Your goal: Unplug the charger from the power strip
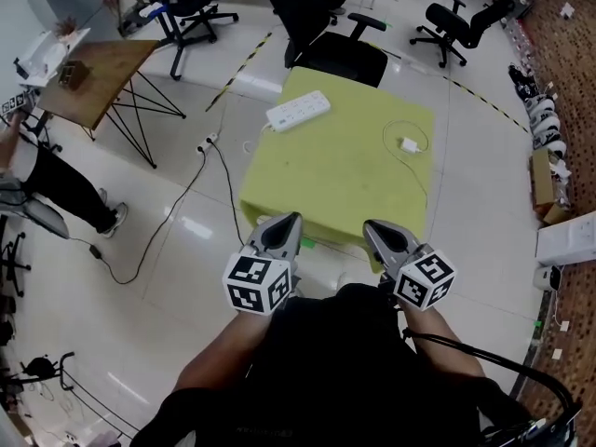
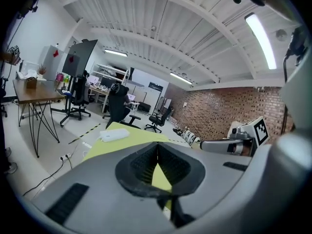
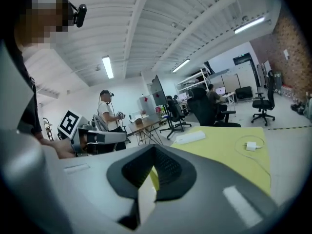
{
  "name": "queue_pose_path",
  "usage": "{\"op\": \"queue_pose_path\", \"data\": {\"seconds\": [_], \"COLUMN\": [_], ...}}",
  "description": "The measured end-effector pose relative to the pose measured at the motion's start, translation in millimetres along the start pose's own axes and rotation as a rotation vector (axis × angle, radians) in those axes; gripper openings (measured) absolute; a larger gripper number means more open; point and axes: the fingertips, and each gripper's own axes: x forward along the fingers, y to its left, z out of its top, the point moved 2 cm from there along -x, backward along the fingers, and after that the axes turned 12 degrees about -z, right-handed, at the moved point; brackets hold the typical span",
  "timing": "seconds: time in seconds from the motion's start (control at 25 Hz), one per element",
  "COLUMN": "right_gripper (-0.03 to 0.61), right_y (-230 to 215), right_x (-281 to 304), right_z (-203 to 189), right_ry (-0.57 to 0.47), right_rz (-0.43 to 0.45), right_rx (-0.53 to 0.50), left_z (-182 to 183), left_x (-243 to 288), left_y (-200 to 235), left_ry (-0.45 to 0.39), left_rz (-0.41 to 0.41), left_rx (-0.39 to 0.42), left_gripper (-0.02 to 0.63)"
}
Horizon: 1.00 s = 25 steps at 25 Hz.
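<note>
Evidently small white plastic charger (image 1: 409, 144) looked light, rigid, slick | best pinched across flat sides | left gripper (image 1: 290, 218), right gripper (image 1: 372, 224): fingers were closed, empty.

Glossy white floor (image 1: 186, 250), black-yellow hazard tape (image 1: 240, 63) running across it. Yellow-green table (image 1: 345, 175) in the middle, wooden desk (image 1: 98, 77) on thin black legs to its left, black office chairs (image 1: 335, 45) behind. Brick wall (image 2: 219, 111) on one side, white ribbed ceiling (image 2: 161, 28), strip lights (image 2: 261, 33) on.
</note>
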Motion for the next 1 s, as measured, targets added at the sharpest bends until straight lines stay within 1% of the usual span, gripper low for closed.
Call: {"op": "queue_pose_path", "data": {"seconds": [0.2,0.36,0.52,0.76,1.0], "right_gripper": [0.002,0.002,0.002,0.002,0.002], "right_y": [10.4,6.0,-12.5,-33.7,-41.4], "right_x": [-21.8,-42.6,-71.8,-108.7,-128.1], "right_z": [13.7,17.6,7.0,-18.7,-31.9], "right_ry": [-0.048,-0.054,-0.04,-0.01,0.003], "right_rz": [0.04,0.067,0.071,0.082,0.11], "right_rx": [-0.074,-0.113,-0.112,-0.098,-0.099], "left_z": [-6.1,-7.5,-17.3,-39.9,-53.6], "left_x": [-12.5,-14.4,-9.1,-3.8,-4.4], "left_y": [-21.8,-42.0,-69.6,-116.0,-140.3], "left_ry": [-0.014,-0.041,-0.057,-0.021,-0.008], "left_rz": [0.033,0.073,0.102,0.117,0.152], "left_rx": [0.011,0.01,-0.002,0.025,0.018], "left_gripper": [0.008,0.008,0.008,0.008,0.008]}}
